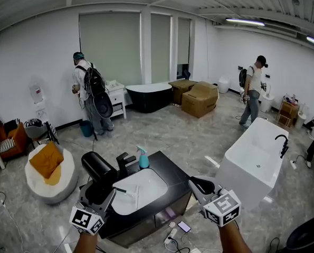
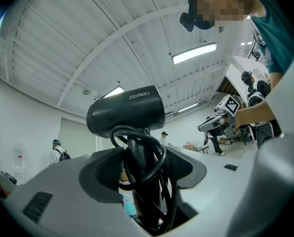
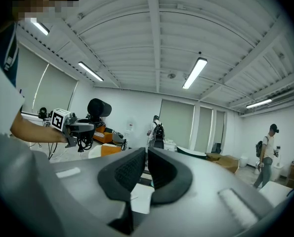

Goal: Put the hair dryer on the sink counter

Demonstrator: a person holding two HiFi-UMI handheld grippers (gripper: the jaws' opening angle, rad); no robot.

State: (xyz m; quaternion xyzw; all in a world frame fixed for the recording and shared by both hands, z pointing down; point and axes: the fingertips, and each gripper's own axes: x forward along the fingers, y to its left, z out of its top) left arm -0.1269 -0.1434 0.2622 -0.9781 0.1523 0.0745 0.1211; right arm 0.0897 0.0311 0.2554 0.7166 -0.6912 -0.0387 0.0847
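Observation:
A black hair dryer [image 1: 97, 168] stands upright in my left gripper [image 1: 100, 187], above the left end of the black sink counter [image 1: 172, 177]. In the left gripper view the pads [image 2: 109, 169] press on the dryer's handle [image 2: 139, 181] and its looped black cord, with the barrel [image 2: 127, 110] above them. My right gripper [image 1: 198, 182] hovers over the counter's right corner. In the right gripper view its pads [image 3: 122, 169] almost touch and nothing sits between them. The white basin [image 1: 141, 190] fills the middle of the counter.
A blue spray bottle [image 1: 143, 157] and a black faucet [image 1: 126, 164] stand at the counter's back edge. A white bathtub [image 1: 257, 157] lies to the right, a white pouf with an orange cushion [image 1: 47, 173] to the left. Two people [image 1: 88, 96] [image 1: 251, 91] stand further off. A phone [image 1: 183, 226] and cables lie on the floor.

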